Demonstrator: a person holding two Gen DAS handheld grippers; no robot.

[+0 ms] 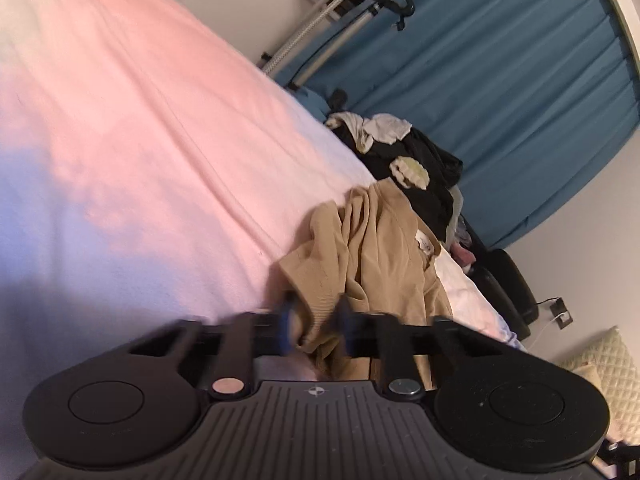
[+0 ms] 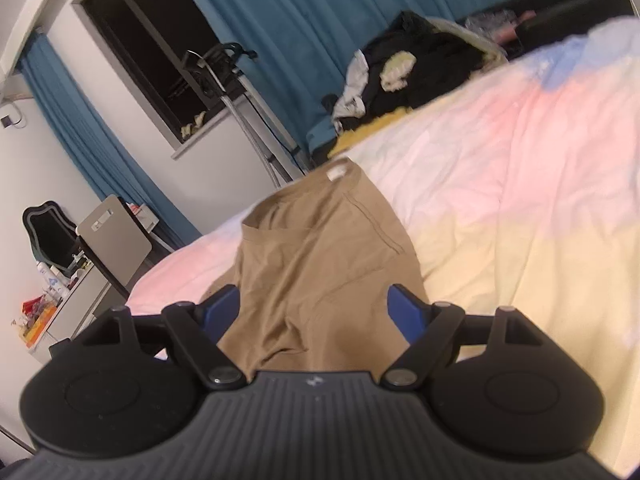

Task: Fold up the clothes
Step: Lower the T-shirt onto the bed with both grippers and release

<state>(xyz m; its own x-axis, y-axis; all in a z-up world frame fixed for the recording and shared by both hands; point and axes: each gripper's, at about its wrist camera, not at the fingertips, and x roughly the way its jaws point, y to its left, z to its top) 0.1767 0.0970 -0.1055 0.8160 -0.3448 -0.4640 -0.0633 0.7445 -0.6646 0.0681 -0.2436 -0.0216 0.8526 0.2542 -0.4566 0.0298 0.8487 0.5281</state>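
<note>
On the left, the left gripper (image 1: 316, 326) sits low over the pastel bedspread (image 1: 132, 128), its blue-padded fingers (image 1: 289, 322) drawn close together with a bunched fold of the tan garment (image 1: 372, 240) between them; the frame is blurred there, but the cloth seems pinched rather than merely passing through. In this view the tan garment lies crumpled on the near right part of the bed, gathered in ridges, with a pale label showing inside it. Beyond it, at the far edge of the bed, is a heap of dark and pale clothes (image 1: 408, 156), with blue curtains (image 1: 520, 80) behind. To the right, the right gripper (image 2: 316, 312) has its fingers (image 2: 408, 312) spread wide, holding nothing, with the same tan garment (image 2: 320, 248) running between and below them; from this side the cloth looks smoother, its banded edge and pale tag at the far end. The bedspread (image 2: 500, 184) stretches away to the right, and the clothes heap (image 2: 408, 68) lies far off. As I judge it, the garment is being handled mid-fold or mid-spreading: one side is gripped, the other free. Whether it is being laid out flat or already being doubled over, the crumpling does not settle. Any next move calls for the right fingers to take a matching edge, keeping the cloth taut and level between both hands.
</note>
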